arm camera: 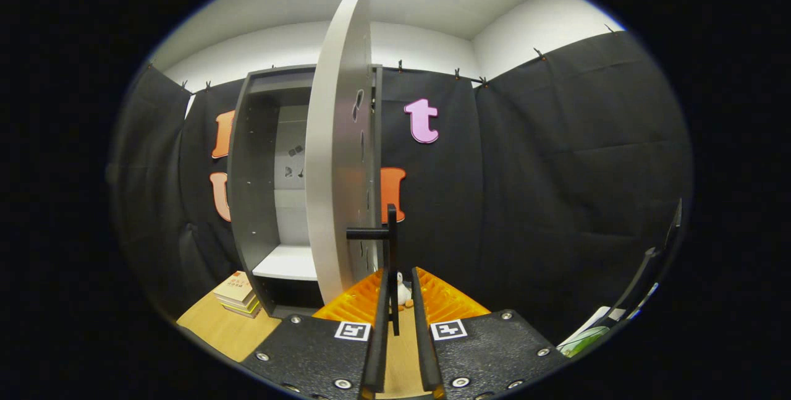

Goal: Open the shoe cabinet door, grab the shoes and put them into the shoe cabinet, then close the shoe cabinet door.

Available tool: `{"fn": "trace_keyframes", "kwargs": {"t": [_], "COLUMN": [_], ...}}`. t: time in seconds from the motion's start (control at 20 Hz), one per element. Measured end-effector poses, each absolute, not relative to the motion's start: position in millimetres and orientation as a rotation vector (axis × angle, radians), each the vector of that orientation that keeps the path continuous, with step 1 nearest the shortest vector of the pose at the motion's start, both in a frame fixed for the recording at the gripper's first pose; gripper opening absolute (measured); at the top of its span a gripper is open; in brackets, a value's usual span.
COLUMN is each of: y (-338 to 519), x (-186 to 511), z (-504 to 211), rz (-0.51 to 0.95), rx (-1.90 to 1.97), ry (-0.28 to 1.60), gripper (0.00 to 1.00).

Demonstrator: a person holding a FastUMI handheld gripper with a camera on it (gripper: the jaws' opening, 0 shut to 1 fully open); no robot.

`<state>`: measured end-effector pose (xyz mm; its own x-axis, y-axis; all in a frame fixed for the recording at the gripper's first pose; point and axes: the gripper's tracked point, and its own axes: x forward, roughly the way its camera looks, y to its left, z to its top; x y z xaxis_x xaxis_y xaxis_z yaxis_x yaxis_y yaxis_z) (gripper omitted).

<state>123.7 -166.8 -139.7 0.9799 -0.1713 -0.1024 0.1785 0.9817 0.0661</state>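
The grey shoe cabinet [253, 165] stands against the black wall with its door [337, 159] swung wide, edge-on to me. Inside I see a white shelf [287, 262] and a pale back panel. A black handle [391, 245] sticks out from the door's lower part, and its upright bar runs down between my fingers. My gripper [400, 274] is only narrowly parted: the bar lies against the left orange finger [355, 301], and a slit of floor shows between the bar and the right finger [448, 301].
A stack of books [238, 293] lies on the wooden floor [222, 329] left of the cabinet's foot. A small white toy [403, 293] sits just beyond my fingertips. At the right, a dark stand [649, 273] leans over a white-and-green object [590, 333].
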Motion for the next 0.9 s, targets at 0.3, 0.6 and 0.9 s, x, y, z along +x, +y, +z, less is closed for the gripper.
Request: {"fn": "trace_keyframes", "kwargs": {"t": [0.3, 0.6, 0.9], "y": [-195.4, -204.8, -190.9], "x": [128.2, 114.7, 90.5], "z": [-143.8, -151.8, -138.0], "rz": [-0.106, -0.120, -0.170], "rx": [0.091, 0.086, 0.072], "ry": [0.102, 0.117, 0.095], "gripper": [0.19, 0.19, 0.25]}}
